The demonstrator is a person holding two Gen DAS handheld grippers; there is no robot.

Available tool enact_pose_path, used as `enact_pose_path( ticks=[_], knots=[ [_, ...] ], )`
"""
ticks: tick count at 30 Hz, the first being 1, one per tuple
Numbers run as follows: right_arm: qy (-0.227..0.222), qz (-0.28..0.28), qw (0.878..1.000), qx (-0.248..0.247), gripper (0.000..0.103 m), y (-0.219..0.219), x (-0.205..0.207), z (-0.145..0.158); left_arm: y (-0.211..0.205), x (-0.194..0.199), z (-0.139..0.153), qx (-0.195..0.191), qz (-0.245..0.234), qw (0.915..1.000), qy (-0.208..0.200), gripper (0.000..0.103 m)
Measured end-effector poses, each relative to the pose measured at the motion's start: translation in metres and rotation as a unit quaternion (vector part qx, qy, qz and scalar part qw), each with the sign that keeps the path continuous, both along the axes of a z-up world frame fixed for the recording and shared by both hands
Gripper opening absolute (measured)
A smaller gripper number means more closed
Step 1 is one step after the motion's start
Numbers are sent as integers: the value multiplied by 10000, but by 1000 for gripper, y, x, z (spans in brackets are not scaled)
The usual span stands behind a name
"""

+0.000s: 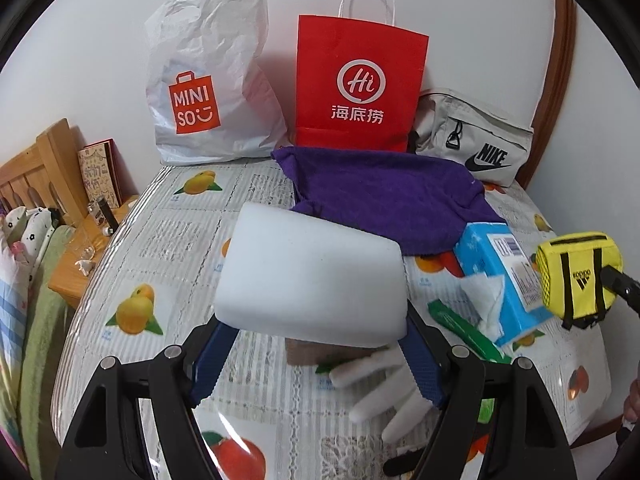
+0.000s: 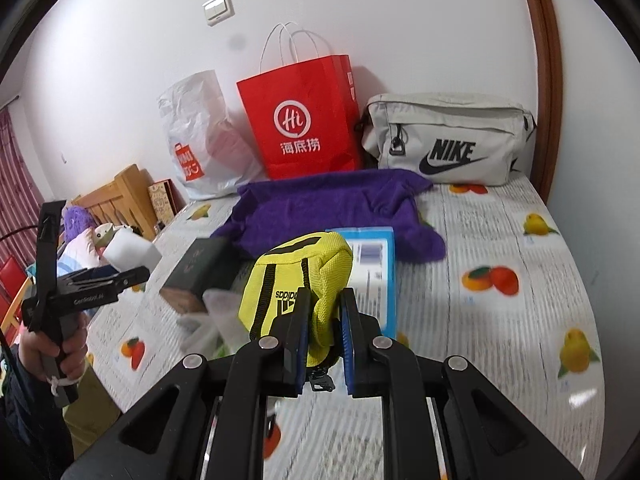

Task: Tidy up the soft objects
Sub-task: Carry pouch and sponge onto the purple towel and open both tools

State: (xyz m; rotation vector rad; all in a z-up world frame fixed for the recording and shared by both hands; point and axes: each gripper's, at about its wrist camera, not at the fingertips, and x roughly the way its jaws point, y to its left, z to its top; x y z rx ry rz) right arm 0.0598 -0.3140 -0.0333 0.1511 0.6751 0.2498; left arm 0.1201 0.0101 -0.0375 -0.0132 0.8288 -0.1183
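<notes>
Over the fruit-print table (image 1: 168, 248) you held a sponge (image 1: 308, 276) clamped in the left gripper (image 1: 316, 344) and a pouch (image 2: 296, 276) pinched in the right gripper (image 2: 324, 332), probably mid-carry, each needing a bag ahead.

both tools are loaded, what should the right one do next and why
Probably carry the yellow pouch forward toward the red paper bag and lift it over the open top. The right tool is shut on the pouch, held up above the blue tissue box, and the bag stands upright behind the purple towel. The left tool holds the white foam block.
</notes>
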Motion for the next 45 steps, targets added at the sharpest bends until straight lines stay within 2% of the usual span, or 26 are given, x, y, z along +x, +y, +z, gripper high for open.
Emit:
enact_pose_path(
  ticks=[11,19,27,37,45],
  knots=[
    [98,-155,9998,22,14,-4,93,5,-6,69,-1,5,34,9998,196,77],
    [211,-169,9996,24,14,-8,154,-5,-16,122,-6,31,-24,9995,299,77],
    [330,-109,9994,0,14,-7,197,-23,-27,176,-24,32,-74,9986,523,77],
    [792,3,9968,129,14,-10,238,-57,-43,236,-48,-84,-70,9964,845,77],
    [1119,47,9936,105,14,-10,259,-81,-53,264,-64,-124,-64,9945,1040,77]
  ],
)
